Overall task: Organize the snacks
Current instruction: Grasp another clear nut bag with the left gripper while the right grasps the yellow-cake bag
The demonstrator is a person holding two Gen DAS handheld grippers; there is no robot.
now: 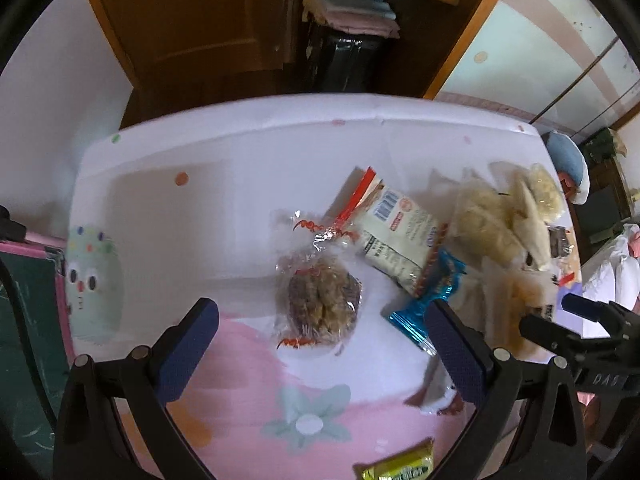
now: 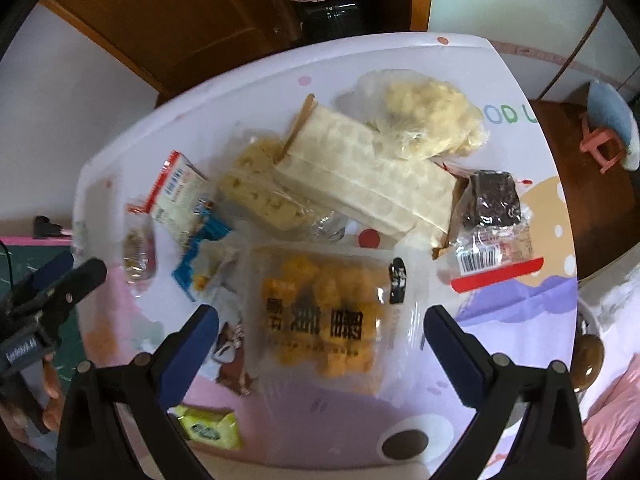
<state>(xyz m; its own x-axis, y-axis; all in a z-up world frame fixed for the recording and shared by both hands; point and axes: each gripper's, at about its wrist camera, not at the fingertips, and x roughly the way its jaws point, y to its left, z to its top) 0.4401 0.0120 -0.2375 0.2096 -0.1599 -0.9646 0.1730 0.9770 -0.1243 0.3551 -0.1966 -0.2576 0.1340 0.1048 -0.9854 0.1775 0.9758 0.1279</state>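
Note:
My left gripper (image 1: 320,334) is open above a clear bag of brown cookies (image 1: 320,300) that lies between its fingers. Beside it lie a white packet with a barcode (image 1: 396,236) and a blue foil wrapper (image 1: 432,300). My right gripper (image 2: 322,330) is open above a clear bag of orange puffs (image 2: 324,320). Behind that lie a long pack of pale wafers (image 2: 368,176), a bag of pale puffs (image 2: 428,120), a bag of yellow biscuits (image 2: 260,192) and a dark brownie pack (image 2: 494,200). A yellow-green packet (image 2: 210,428) lies near the front.
The snacks lie on a table with a white and pink cartoon cloth (image 1: 248,184). A mint plush-like figure (image 1: 94,280) sits at its left edge. A brown wooden cabinet (image 1: 200,20) with folded cloths (image 1: 352,8) stands behind. A small pink stool (image 2: 600,144) stands at the right.

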